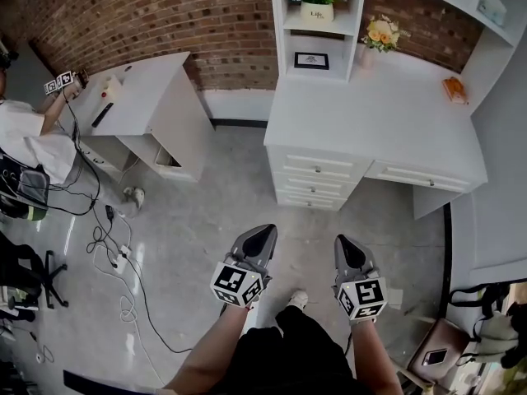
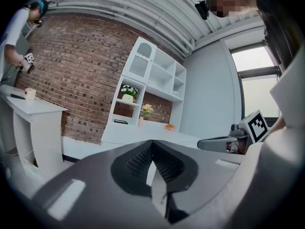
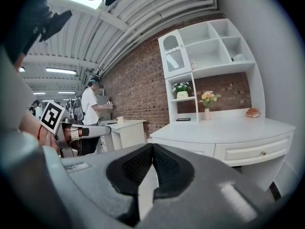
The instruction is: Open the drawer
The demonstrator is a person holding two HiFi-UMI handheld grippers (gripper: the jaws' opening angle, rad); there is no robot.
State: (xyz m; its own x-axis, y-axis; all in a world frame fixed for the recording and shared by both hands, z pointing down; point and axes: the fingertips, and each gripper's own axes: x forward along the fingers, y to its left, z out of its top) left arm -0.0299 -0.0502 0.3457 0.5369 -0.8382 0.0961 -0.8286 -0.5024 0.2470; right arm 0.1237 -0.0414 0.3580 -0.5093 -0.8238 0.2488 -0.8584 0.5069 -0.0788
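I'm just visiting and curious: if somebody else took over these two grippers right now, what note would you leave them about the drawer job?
Left gripper: shut, empty, held above the floor, short of the desk.
Right gripper: the same, beside it.
Job's things: the stack of drawers and the wide drawer to its right are all closed.
Done: nothing touched yet.
Left: reach a drawer knob, grip it, pull the drawer out.

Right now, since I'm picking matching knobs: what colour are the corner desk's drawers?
The drawers are white, clearest in the head view.
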